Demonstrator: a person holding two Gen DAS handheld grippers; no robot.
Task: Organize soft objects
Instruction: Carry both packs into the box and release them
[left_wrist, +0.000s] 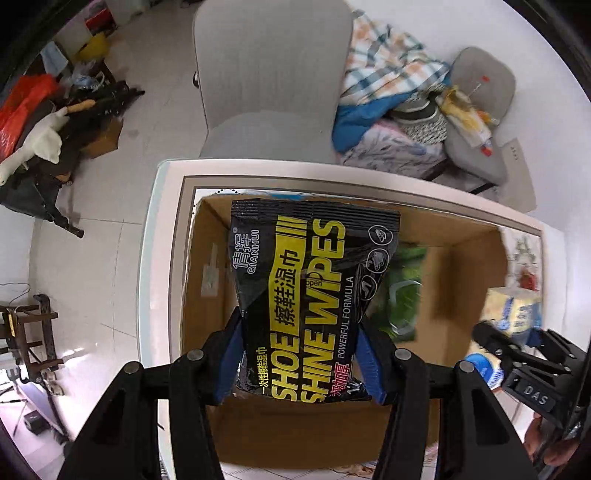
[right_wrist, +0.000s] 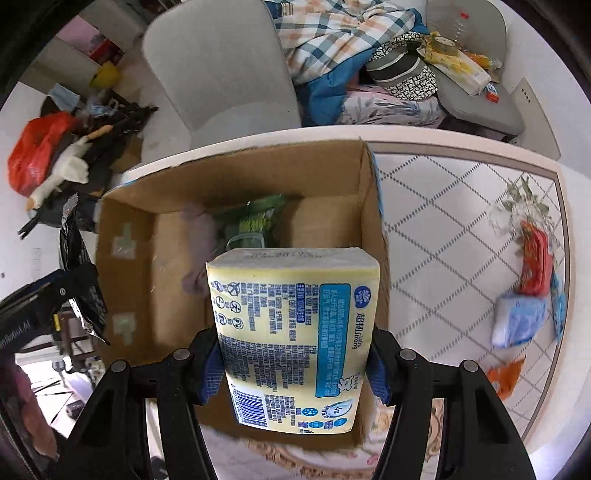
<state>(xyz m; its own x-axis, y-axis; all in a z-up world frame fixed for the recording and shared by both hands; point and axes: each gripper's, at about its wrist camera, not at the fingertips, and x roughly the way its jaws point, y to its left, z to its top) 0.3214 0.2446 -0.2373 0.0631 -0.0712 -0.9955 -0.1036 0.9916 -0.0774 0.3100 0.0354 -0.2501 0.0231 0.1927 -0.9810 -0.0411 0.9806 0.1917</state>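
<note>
My left gripper (left_wrist: 301, 354) is shut on a black and yellow pack of shoe shine wipes (left_wrist: 306, 291), held over the open cardboard box (left_wrist: 207, 317). My right gripper (right_wrist: 295, 363) is shut on a yellow tissue pack (right_wrist: 291, 332), held above the box's (right_wrist: 125, 266) right near corner. A green packet (right_wrist: 255, 221) lies inside the box; it also shows in the left wrist view (left_wrist: 402, 291). The right gripper with its pack shows at the right of the left wrist view (left_wrist: 517, 343).
The box stands on a white table (right_wrist: 443, 236) with a patterned top. A blue pack (right_wrist: 521, 317), a red pack (right_wrist: 535, 266) and an orange wrapper (right_wrist: 506, 373) lie on the table's right side. A grey chair (left_wrist: 269, 85) and piled clothes (left_wrist: 388, 99) stand beyond the table.
</note>
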